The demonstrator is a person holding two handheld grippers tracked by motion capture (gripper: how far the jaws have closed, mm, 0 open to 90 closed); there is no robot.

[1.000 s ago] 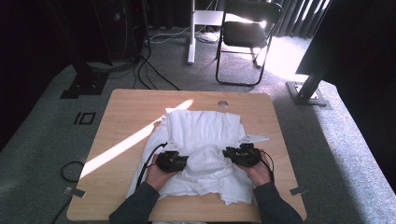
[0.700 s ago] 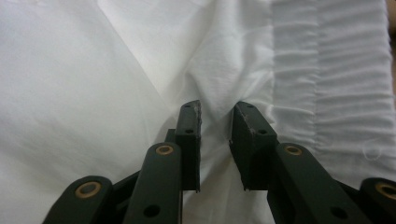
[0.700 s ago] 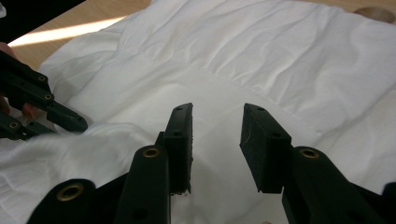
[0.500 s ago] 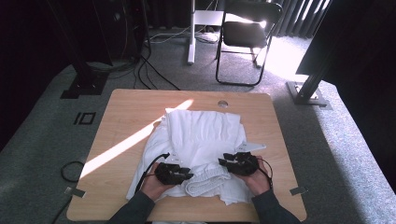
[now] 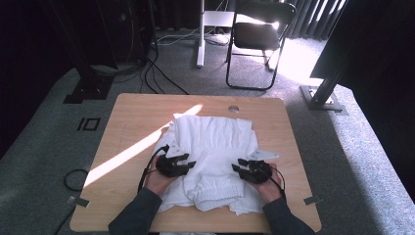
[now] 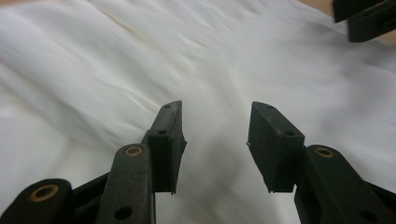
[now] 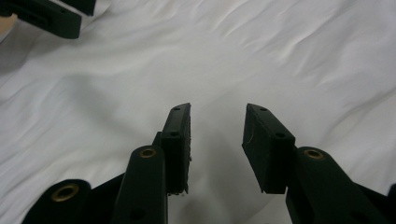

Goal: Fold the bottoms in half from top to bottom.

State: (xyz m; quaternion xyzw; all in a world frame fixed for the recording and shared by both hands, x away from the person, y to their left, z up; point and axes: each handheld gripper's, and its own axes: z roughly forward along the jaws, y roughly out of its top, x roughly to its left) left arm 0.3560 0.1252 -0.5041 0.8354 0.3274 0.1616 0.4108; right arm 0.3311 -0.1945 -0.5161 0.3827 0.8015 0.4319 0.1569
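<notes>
Jaws on both grippers: part open, nothing btwn them, pads clear of the cloth; both have just been opening, likely letting go after a fold.

Item 1: white garment (image 5: 215,156), elastic waistband at near edge, prob. shorts or similar. Lies folded w/ some bunching on the near-centre of the table (image 5: 127,122), a loose flap at near right. Its flat, squared-up lie suggests folding in hand; near part looks doubled over.

Item 2: left gripper (image 5: 185,160), over the garment's left edge, jaws pointing right across the cloth. Left gripper view: jaws (image 6: 215,140) just above smooth white fabric.

Item 3: right gripper (image 5: 239,165), over the right side, pointing left twd the other. Right gripper view: jaws (image 7: 217,140) hover over the fabric. Placed symmetrically, prob. for an even two-handed fold.

Surrounds: sun stripe across table's left; black chair (image 5: 257,36) far side; cables on grey carpet.
</notes>
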